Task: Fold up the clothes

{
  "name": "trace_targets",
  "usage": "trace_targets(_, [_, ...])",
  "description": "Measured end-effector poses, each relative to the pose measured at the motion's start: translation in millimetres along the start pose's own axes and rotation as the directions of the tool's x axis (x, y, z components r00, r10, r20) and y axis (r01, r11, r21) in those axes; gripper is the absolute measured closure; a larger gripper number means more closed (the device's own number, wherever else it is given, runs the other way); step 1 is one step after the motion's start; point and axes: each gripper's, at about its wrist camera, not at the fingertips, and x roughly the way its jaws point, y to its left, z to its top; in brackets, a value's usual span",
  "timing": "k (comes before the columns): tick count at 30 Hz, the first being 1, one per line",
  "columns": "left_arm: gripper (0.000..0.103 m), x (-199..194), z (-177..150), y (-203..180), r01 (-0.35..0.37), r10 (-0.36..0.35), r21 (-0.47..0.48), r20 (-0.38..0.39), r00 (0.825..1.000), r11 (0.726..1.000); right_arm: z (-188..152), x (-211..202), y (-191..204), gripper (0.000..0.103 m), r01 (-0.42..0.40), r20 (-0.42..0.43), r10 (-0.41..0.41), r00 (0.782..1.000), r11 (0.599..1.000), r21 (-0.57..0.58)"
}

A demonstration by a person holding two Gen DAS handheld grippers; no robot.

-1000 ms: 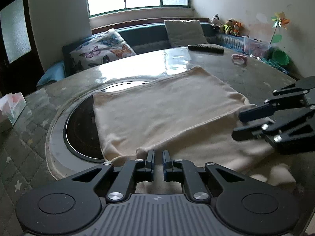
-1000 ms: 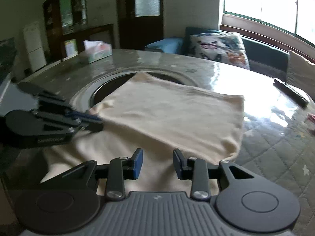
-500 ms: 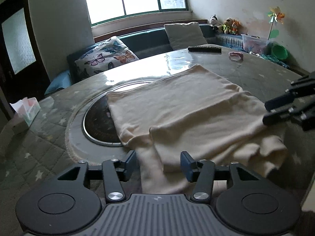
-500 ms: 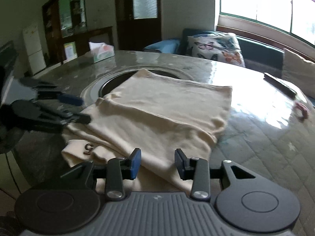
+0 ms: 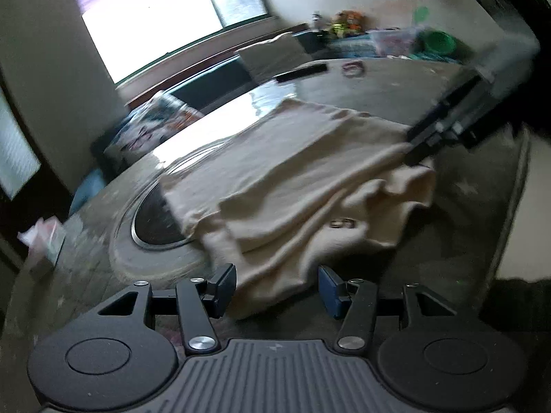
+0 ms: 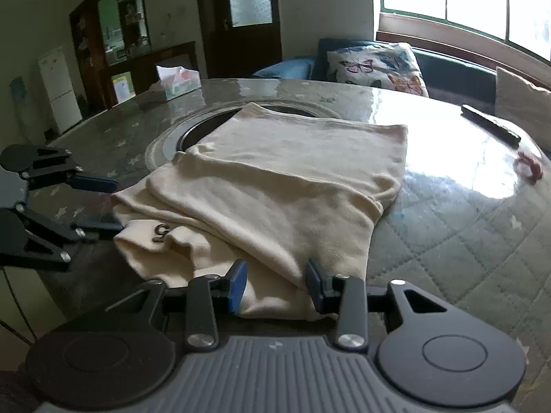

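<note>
Cream garment (image 6: 275, 179) lay folded on the round table (image 6: 465, 241), far edge overlapping the dark round inset (image 6: 193, 134) at the table's middle, near edge bunched in loose layers toward the table rim. Left gripper (image 5: 277, 287) had its jaws wide apart, nothing between them, the garment's near hem just ahead of the pads. Right gripper (image 6: 276, 282) was likewise spread, blue pads either side of the near fold without pinching it; whether the pads touched the cloth was not clear. The left wrist view was motion-blurred and tilted; it showed the right gripper (image 5: 418, 148) at the garment's far right edge, but its jaw state was unreadable there. The right wrist view was sharp and showed the left gripper (image 6: 103, 203) at the left with fingers clearly apart, just beside the lower layer carrying a small dark logo (image 6: 160, 232). Only the right view showed the tissue box (image 6: 177, 81), the cabinet and door behind it, and the butterfly cushion (image 6: 377, 65) cleanly. Both views showed the dark remote (image 6: 490, 125) on the far side; the left view alone showed the toys and green item (image 5: 439, 39) by the wall, blurred.
</note>
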Motion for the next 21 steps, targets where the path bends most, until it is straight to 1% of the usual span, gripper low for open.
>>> trace_targets(5, [0.048,3,3,-17,0.022,-0.027,0.086,0.050,0.998,0.996,2,-16,4,0.057,0.016,0.009,-0.015,1.000,0.998,-0.063])
trace_targets(7, [0.049,5,4,-19,0.031,-0.038,0.100,0.067,0.997,0.994,0,-20,7,0.053,0.026,0.002,-0.026,1.000,0.995,-0.092])
trace_targets(8, [0.054,6,5,-20,0.037,-0.045,0.102,0.075,0.996,0.994,-2,-21,8,0.051,0.030,-0.002,-0.030,1.000,0.994,-0.108])
trace_targets(9, [0.062,7,6,-20,0.047,-0.055,0.096,0.077,0.996,0.994,-4,-23,10,0.050,0.033,-0.005,-0.034,0.999,0.991,-0.126])
trace_targets(10, [0.068,9,7,-18,0.058,-0.065,0.082,0.080,0.995,0.995,-5,-24,12,0.049,0.038,-0.008,-0.040,0.999,0.989,-0.146])
trace_targets(11, [0.078,10,8,-16,0.069,-0.075,0.067,0.083,0.994,0.995,-7,-25,13,0.046,0.041,-0.011,-0.043,0.999,0.986,-0.164])
trace_targets(14, [0.090,11,14,-6,0.096,-0.096,0.009,0.102,0.990,0.995,-11,-27,17,0.043,0.046,-0.019,-0.051,0.998,0.975,-0.219])
trace_targets(15, [0.091,12,17,-2,0.100,-0.099,-0.010,0.107,0.989,0.995,-12,-27,19,0.039,0.048,-0.019,-0.054,0.998,0.970,-0.237])
trace_targets(17, [0.093,13,24,7,0.105,-0.098,-0.050,0.121,0.988,0.993,-13,-26,22,0.034,0.047,-0.011,-0.053,0.999,0.961,-0.272])
trace_targets(21, [0.094,17,40,26,0.121,-0.103,-0.130,0.135,0.985,0.984,-11,-20,28,0.034,0.038,0.003,-0.040,0.999,0.946,-0.321])
